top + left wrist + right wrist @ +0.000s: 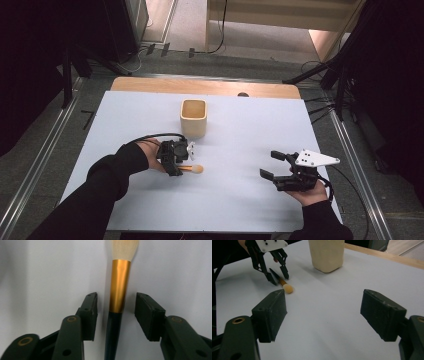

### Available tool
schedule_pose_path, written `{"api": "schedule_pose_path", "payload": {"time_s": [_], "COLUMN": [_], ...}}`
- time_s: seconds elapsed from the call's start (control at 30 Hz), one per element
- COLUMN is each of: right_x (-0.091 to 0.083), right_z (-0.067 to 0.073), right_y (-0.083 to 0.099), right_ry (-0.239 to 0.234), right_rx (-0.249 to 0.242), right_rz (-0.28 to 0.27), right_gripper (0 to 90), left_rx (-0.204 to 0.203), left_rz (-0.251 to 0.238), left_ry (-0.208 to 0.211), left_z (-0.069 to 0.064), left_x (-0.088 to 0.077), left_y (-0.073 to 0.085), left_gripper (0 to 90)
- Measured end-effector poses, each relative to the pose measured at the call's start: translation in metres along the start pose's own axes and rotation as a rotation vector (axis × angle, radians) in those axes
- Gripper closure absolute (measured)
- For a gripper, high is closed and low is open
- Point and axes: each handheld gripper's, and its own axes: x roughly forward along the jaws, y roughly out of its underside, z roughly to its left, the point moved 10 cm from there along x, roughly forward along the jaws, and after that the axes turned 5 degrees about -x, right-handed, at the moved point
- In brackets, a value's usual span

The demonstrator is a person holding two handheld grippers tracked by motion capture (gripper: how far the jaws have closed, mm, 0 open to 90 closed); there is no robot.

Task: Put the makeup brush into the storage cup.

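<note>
White table; cream cup upright, interior looks bare.

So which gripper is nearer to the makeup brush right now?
Left. The left gripper straddles the makeup brush, open jaws either side of its handle. The right gripper hangs open well off to the side.

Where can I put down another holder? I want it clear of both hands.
Bare sheet lies between the brush and the right gripper, and right of the cup. It is crowded where the left gripper straddles the brush below the cup.
</note>
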Motion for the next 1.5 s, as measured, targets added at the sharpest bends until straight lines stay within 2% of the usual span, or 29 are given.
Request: {"api": "schedule_pose_path", "payload": {"time_s": [0.2, 0.3, 0.53, 0.6, 0.77, 0.87, 1.03, 1.07, 1.13, 1.27, 1.47, 1.5], "right_x": [0.0, 0.0, -0.001, 0.0, 0.0, 0.0, 0.0, 0.0, 0.0, 0.0, 0.001, 0.001], "right_z": [0.0, 0.0, 0.0, 0.0, 0.0, 0.0, -0.001, 0.0, 0.0, 0.0, 0.0, 0.0], "right_y": [0.0, 0.0, 0.001, 0.001, 0.0, 0.001, 0.001, 0.001, 0.001, 0.001, 0.001, 0.001], "right_ry": [0.0, -0.001, 0.0, -0.001, 0.0, 0.0, 0.0, -0.001, -0.001, -0.001, -0.001, -0.001], "right_rx": [-0.001, -0.002, 0.0, 0.0, 0.0, -0.001, 0.001, 0.0, 0.001, 0.002, 0.004, 0.004], "right_rz": [0.001, -0.001, 0.002, 0.002, 0.001, 0.003, 0.001, 0.003, 0.003, 0.003, 0.002, 0.002], "right_gripper": [21.7, 21.8, 21.9, 22.0, 21.9, 21.9, 21.9, 21.9, 21.9, 21.9, 21.9, 22.0], "left_rx": [0.021, 0.006, -0.024, -0.006, -0.05, -0.058, -0.09, -0.103, -0.118, -0.142, -0.2, -0.199], "left_rz": [0.055, 0.071, 0.076, 0.073, 0.072, 0.074, 0.032, 0.014, -0.02, -0.078, -0.177, -0.193], "left_ry": [-0.006, -0.002, 0.022, 0.021, 0.05, 0.062, 0.075, 0.085, 0.074, 0.081, 0.103, 0.105], "left_z": [-0.005, -0.005, -0.004, -0.003, -0.002, -0.002, -0.001, -0.001, 0.002, 0.004, 0.003, 0.004], "left_x": [0.0, 0.0, 0.0, 0.0, -0.001, -0.002, -0.012, -0.016, -0.022, -0.035, -0.053, -0.056], "left_y": [-0.002, -0.004, -0.003, -0.003, -0.004, -0.003, -0.004, -0.005, -0.007, -0.008, -0.011, -0.011], "left_gripper": [70.5, 77.6, 78.8, 78.9, 79.0, 79.0, 79.0, 79.0, 79.0, 79.0, 79.0, 79.0]}}
